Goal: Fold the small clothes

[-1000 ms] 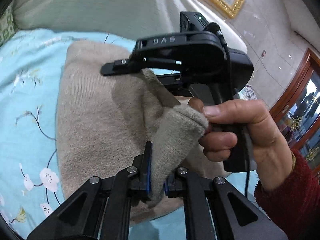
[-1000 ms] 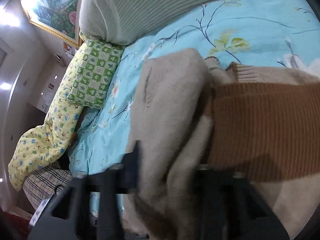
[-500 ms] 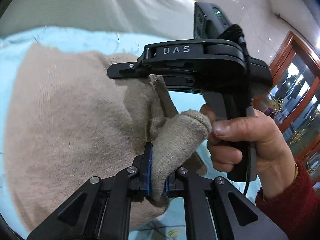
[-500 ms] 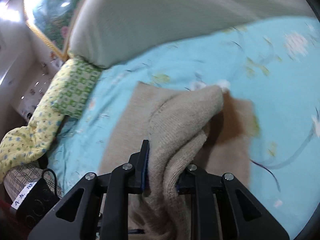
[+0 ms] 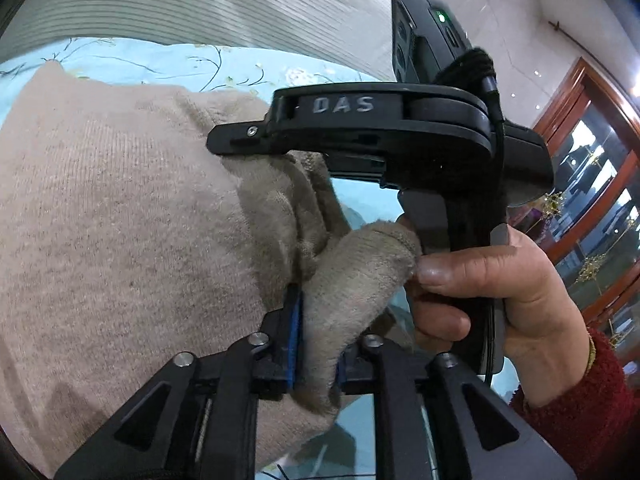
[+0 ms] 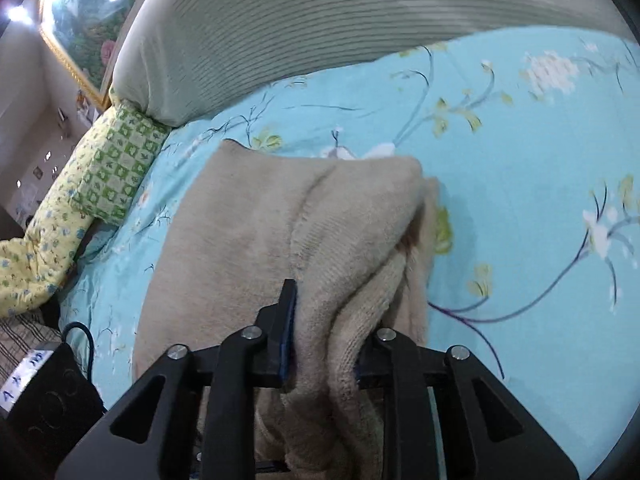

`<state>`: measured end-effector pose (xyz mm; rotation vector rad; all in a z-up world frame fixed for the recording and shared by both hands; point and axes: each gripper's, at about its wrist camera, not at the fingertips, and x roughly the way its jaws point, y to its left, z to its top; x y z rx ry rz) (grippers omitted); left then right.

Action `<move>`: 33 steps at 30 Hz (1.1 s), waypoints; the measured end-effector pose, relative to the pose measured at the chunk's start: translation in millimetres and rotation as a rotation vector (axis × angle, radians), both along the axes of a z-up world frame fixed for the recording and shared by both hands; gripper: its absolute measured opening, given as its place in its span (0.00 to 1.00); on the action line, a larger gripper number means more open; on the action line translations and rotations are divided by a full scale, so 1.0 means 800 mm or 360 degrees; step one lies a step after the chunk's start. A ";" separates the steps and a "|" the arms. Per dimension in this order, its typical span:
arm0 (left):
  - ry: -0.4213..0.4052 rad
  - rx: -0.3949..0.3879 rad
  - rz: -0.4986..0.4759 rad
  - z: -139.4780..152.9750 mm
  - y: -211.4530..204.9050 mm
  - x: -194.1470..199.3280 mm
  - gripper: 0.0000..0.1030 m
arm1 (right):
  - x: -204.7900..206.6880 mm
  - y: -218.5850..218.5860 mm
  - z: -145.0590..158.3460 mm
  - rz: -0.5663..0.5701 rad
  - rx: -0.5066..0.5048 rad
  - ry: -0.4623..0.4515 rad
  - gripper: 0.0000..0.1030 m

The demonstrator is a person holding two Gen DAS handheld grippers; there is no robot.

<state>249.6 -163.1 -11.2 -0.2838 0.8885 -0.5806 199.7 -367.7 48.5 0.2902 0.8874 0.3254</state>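
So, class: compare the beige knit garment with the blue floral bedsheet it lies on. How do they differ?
The beige knit garment is plain, while the blue floral bedsheet carries printed flowers and stems. The garment looks fuzzy and thick; the sheet looks smooth and thin. The garment is folded over and bunched; the sheet lies spread flat. Both are soft fabric.

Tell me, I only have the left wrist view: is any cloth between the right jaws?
Observer: Yes. A thick fold of the beige sweater fills the right gripper; its jaws are opening.
Operator: How does the far end lie?
Observer: Flat on the blue floral sheet, with a layer doubled over along its right edge.
Operator: Anything near it?
Observer: A green checked pillow lies to its left, apart from it.
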 end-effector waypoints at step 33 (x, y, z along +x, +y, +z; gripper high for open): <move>0.0188 -0.0112 0.0402 0.050 0.209 -0.036 0.78 | -0.090 0.005 0.006 -0.0144 0.0143 -0.0058 0.45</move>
